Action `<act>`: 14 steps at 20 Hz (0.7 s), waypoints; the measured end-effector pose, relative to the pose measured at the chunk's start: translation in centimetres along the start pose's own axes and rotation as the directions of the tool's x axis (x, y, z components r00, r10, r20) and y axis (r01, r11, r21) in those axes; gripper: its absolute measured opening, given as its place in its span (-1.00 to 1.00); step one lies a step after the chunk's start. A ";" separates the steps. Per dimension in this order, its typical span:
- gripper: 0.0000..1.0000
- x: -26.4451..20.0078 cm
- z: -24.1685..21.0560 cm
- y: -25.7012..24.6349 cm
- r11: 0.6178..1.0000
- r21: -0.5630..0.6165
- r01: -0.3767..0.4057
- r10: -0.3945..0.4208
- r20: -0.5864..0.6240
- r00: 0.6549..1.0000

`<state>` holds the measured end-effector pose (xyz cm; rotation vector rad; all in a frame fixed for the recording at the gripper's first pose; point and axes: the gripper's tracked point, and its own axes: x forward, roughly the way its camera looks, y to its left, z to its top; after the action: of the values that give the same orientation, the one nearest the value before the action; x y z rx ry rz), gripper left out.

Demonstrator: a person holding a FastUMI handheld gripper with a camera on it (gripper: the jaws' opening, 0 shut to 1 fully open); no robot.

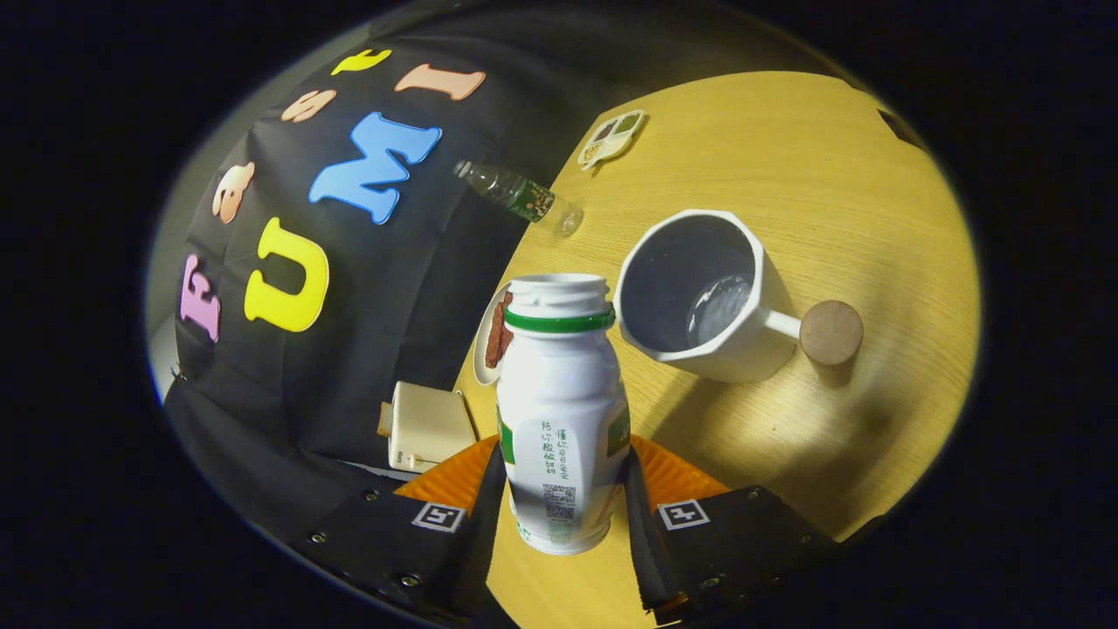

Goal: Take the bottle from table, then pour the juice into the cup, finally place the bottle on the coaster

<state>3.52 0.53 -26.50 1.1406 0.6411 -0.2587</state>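
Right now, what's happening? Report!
Hand-held gripper shut on bottle, cap off. Bottle tilted beside white cup. Round coaster beyond cup's handle.

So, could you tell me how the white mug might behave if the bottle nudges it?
The white mug looks thick-walled and wide-based, so it would probably slide rather than tip. A push near its handle may turn it. The tongs grip the bottle.

I have the bottle clamped between my gripper fingers, lifted over the table. Just beyond its open mouth sits the cup, with the coaster beside the cup's handle. A plate lies left of the bottle, a water bottle farther back.
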 end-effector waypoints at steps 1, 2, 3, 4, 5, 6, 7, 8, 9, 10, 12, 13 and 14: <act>0.31 -0.1 -0.1 0.0 0.999 -0.042 0.010 -0.010 0.008 1.000; 0.31 0.0 -0.1 0.1 0.996 -0.086 0.015 -0.014 0.014 1.000; 0.31 0.0 -0.2 0.3 0.991 -0.133 0.021 -0.018 0.021 1.000; 0.31 0.1 -0.2 0.5 0.983 -0.184 0.025 -0.020 0.027 0.999; 0.31 0.1 -0.2 0.7 0.972 -0.234 0.031 -0.024 0.034 0.999; 0.31 0.2 -0.1 1.0 0.958 -0.284 0.033 -0.021 0.043 0.999; 0.31 0.3 -0.2 1.2 0.944 -0.327 0.043 -0.029 0.049 0.998; 0.31 0.4 -0.3 1.4 0.930 -0.365 0.048 -0.031 0.053 0.998; 0.31 0.6 -0.4 1.5 0.916 -0.397 0.057 -0.037 0.059 0.998; 0.31 0.8 -0.3 1.7 0.904 -0.422 0.066 -0.042 0.065 0.997; 0.31 1.0 -0.5 2.0 0.882 -0.463 0.086 -0.054 0.080 0.995; 0.31 1.0 -0.6 2.2 0.870 -0.483 0.099 -0.058 0.099 0.993; 0.31 0.9 -0.5 2.3 0.854 -0.507 0.116 -0.064 0.119 0.991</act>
<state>5.21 2.04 -25.46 0.5785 0.6281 -0.2047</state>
